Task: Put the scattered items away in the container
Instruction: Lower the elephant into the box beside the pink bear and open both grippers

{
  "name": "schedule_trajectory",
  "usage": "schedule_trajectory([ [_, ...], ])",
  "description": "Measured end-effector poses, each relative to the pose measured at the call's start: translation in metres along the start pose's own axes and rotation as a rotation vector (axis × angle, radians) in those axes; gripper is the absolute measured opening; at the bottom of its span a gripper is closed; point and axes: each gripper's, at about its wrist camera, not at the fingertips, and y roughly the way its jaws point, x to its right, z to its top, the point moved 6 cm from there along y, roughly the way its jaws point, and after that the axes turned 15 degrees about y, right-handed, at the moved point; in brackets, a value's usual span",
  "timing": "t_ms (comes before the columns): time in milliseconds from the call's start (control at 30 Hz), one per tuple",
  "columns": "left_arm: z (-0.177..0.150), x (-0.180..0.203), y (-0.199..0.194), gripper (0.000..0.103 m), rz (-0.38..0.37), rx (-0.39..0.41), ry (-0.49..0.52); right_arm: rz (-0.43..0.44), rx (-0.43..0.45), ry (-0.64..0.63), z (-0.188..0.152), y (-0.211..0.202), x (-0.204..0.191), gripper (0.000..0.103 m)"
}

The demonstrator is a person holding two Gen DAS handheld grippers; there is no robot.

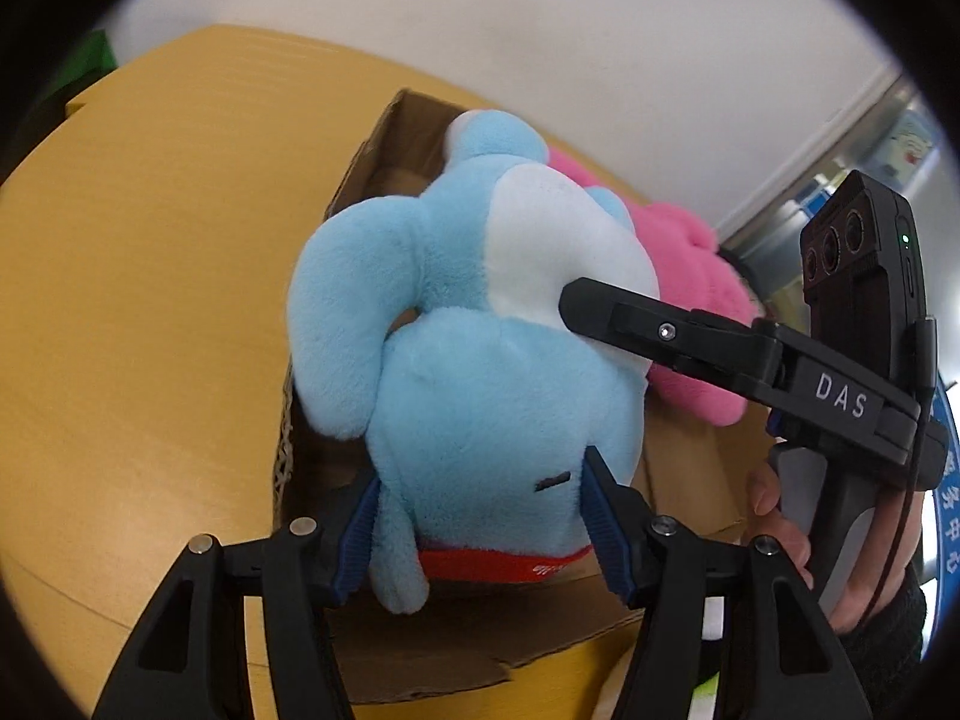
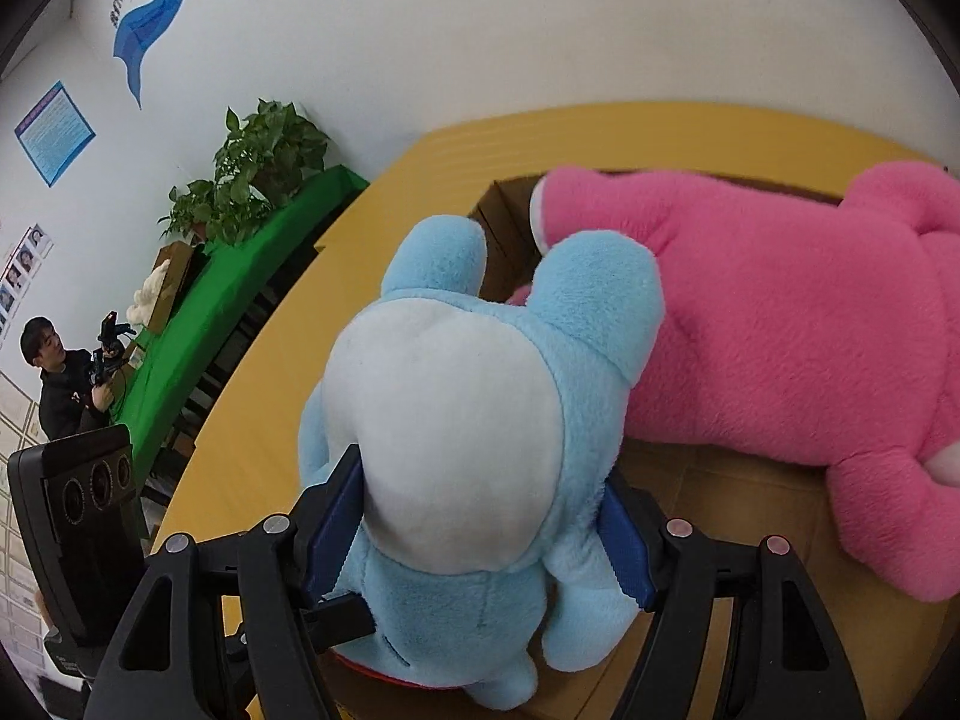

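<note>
Blue plush toy [image 1: 480, 360] sits right in front of you, clamped from both sides by your two grippers. Your left gripper [image 1: 480, 516] has its blue pads [image 1: 603, 531] pressed into the toy's lower body, just above a red band [image 1: 504, 564] at the toy's base. Your right gripper [image 2: 474, 534] holds the same toy across its middle, its pads [image 2: 624, 546] sunk into the fur on either side of the white belly patch. In the left wrist view you can see one finger of that right gripper lying against the white patch, with your hand [image 1: 798, 534] wrapped around its handle.

The toy hangs over the open cardboard box [image 1: 384, 144], whose near flap shows below the left gripper. Whether the toy's lower end already touches the box floor is hard to tell, since the fur hides it.

Just beyond, a pink plush toy [image 2: 798, 336] lies inside the box, touching the blue one. The box stands on a yellow table [image 1: 150, 300].

Farther off, in the right wrist view, a green-covered table [image 2: 240, 300] carries a leafy plant [image 2: 264, 162], and a person [image 2: 60, 384] in dark clothes stands beside it against a white wall [image 2: 480, 18] with posters.
</note>
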Motion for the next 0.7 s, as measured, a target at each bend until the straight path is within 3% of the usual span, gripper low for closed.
schedule_trajectory([
  [233,-0.001,0.012,0.0,0.069,0.064,-0.026,-0.004,-0.001,-0.064,0.063,0.002,0.015,0.014,0.078],
  [400,0.01,0.009,-0.023,0.069,0.135,0.026,0.035,-0.007,-0.066,0.068,0.002,0.019,0.017,0.082],
  [600,0.006,0.047,-0.104,0.072,0.221,0.157,0.176,-0.035,-0.06,0.034,-0.001,0.016,0.012,0.095],
  [700,-0.006,0.063,-0.134,0.077,0.266,0.187,0.228,-0.046,0.002,0.012,-0.001,-0.01,0.004,0.097],
])
